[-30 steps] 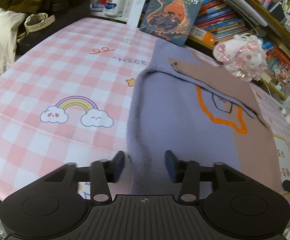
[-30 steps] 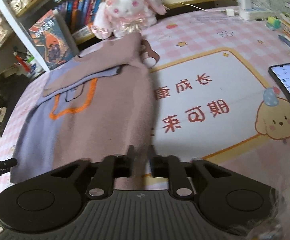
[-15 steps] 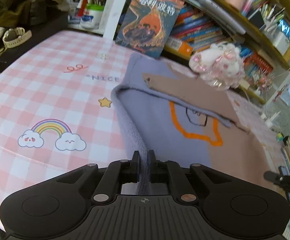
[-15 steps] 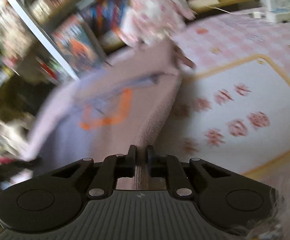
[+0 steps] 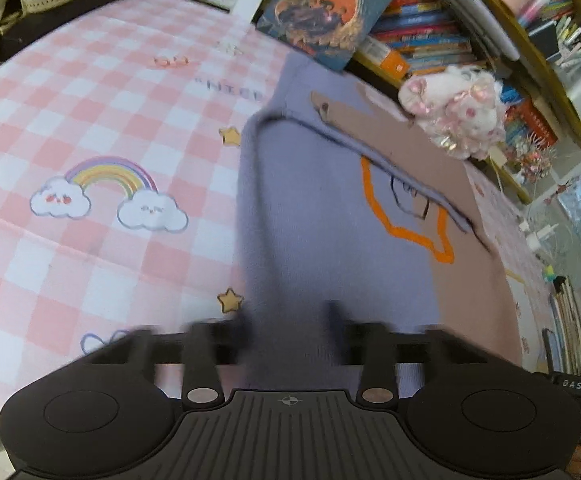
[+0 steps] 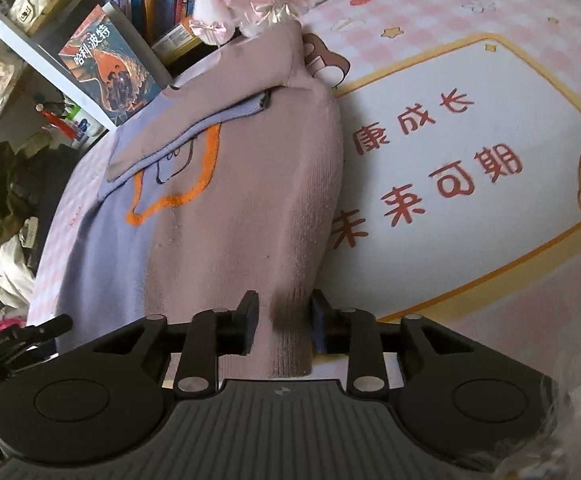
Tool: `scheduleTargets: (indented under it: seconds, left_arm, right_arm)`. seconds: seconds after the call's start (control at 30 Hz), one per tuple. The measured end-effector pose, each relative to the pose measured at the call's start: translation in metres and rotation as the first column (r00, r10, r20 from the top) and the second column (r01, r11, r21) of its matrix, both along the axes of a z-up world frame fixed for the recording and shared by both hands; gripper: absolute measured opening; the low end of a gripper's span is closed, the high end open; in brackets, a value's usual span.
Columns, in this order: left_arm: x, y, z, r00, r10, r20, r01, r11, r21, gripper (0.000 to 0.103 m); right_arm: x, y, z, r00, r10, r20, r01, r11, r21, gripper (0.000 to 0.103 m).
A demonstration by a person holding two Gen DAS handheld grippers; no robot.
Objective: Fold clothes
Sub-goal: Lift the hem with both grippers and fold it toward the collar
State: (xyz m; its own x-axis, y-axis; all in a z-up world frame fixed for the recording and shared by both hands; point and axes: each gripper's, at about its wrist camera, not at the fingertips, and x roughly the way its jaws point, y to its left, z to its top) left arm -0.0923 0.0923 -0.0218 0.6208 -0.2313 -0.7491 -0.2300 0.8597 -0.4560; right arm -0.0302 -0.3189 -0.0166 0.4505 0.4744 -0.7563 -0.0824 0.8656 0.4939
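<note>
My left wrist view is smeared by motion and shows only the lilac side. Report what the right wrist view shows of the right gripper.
Observer: The right gripper has its fingers apart. The dusty-pink hem of the lilac-and-pink knitted sweater lies between them, not pinched.
Operator: Say what lies to the right of that hem.
Observer: The white mat panel with red characters, framed in yellow. The sweater's pink side edge runs along it.
</note>
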Motion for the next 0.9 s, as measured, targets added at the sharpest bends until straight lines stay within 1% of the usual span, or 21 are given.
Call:
scheduleTargets:
  seconds: [0.03, 0.07, 0.17, 0.37, 0.57, 0.9]
  left_arm:
    - [-0.001, 0.001, -0.001, 1.0, 0.006, -0.003, -0.006, 1.0, -0.004, 0.009]
    - [-0.002, 0.002, -0.002, 1.0, 0.012, -0.007, -0.012, 1.0, -0.008, 0.006]
    - [-0.006, 0.004, -0.003, 1.0, 0.025, -0.011, -0.025, 1.0, -0.019, 0.005]
    - [-0.025, -0.006, 0.002, 1.0, 0.028, 0.007, -0.028, 0.999, -0.045, 0.005]
    - [-0.056, -0.016, 0.008, 0.999, 0.047, 0.026, -0.045, 0.996, -0.08, 0.005]
    - [-0.116, -0.038, -0.001, 0.997, 0.082, -0.002, -0.081, 0.988, -0.13, 0.004]
  right_arm:
    - [0.0, 0.0, -0.001, 1.0, -0.001, -0.007, 0.001, 1.0, 0.006, 0.01]
    - [-0.001, -0.001, 0.0, 1.0, -0.006, -0.006, 0.006, 1.0, 0.012, 0.01]
    - [-0.004, -0.008, 0.001, 1.0, -0.023, -0.005, 0.023, 0.999, 0.033, 0.01]
    - [-0.015, -0.023, 0.007, 0.999, -0.043, -0.005, 0.043, 0.998, 0.051, 0.009]
    - [-0.032, -0.042, 0.009, 0.999, -0.042, -0.013, 0.042, 0.997, 0.064, 0.009]
    - [-0.075, -0.074, 0.005, 0.998, -0.01, -0.054, 0.014, 0.997, 0.076, 0.009]
